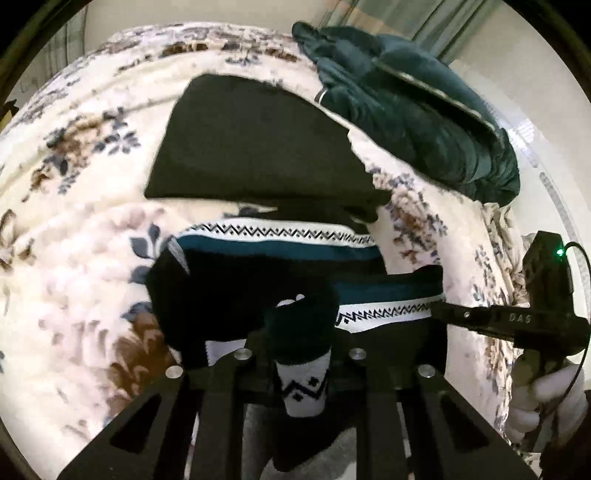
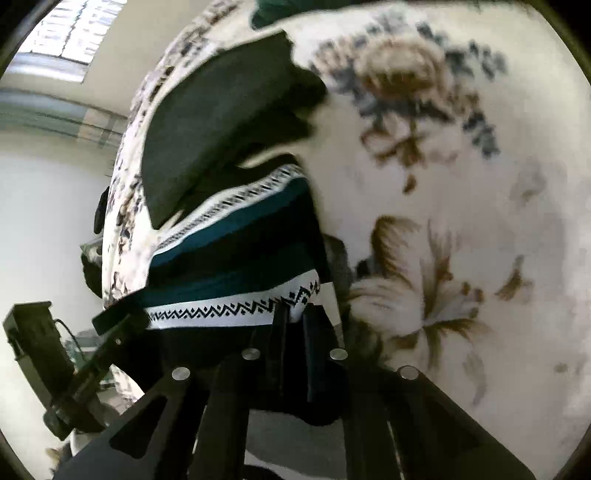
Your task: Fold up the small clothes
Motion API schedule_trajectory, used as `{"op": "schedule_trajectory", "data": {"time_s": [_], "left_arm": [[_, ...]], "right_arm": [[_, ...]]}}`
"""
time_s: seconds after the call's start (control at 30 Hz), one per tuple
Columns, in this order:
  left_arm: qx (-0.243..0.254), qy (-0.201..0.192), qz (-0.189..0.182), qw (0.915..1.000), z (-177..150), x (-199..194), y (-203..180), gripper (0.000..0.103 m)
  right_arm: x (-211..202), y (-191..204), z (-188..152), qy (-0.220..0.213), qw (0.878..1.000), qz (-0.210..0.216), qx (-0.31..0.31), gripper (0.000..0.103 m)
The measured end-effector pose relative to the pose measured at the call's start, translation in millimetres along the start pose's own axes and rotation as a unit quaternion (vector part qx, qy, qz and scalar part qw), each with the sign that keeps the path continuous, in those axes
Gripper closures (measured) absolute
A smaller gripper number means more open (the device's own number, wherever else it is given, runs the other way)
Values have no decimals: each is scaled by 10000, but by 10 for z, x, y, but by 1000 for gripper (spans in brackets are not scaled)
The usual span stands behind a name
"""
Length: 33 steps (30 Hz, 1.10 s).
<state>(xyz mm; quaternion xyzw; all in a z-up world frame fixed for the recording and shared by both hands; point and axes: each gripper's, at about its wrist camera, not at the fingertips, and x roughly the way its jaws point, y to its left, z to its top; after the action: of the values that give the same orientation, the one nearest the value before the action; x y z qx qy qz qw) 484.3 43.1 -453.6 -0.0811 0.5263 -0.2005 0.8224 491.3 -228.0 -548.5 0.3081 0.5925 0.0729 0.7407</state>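
Domestic bedroom, probably. A bed covered by a cream floral fleece blanket [image 1: 74, 229] fills both views; a dark green plush throw [image 1: 417, 114] lies bunched on it. Pale walls, curtains [image 1: 417, 18] and a blurred window [image 2: 70, 33] surround it.

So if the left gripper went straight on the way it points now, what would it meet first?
The left gripper is already shut on the patterned knit garment. Straight ahead lies more of that garment, then probably the plain black garment on the floral blanket; depth is unclear.

A black, teal and white zigzag-banded sweater [image 1: 280, 254], a plain black garment [image 1: 251, 147], on a cream floral blanket [image 1: 74, 184].
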Motion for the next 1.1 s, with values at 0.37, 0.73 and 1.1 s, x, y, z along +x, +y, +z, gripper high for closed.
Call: {"op": "schedule_trajectory", "data": {"time_s": [0.37, 0.73, 1.1], "left_arm": [[-456, 280, 4, 9986, 730, 397, 560, 88], [-1549, 638, -586, 9841, 685, 511, 1119, 52], [-1832, 410, -430, 9813, 376, 440, 1183, 97]], "right_arm": [[-250, 775, 498, -562, 9972, -127, -468, 97], [399, 662, 983, 180, 9983, -537, -157, 76], [415, -171, -73, 1043, 9894, 320, 955, 72]]}}
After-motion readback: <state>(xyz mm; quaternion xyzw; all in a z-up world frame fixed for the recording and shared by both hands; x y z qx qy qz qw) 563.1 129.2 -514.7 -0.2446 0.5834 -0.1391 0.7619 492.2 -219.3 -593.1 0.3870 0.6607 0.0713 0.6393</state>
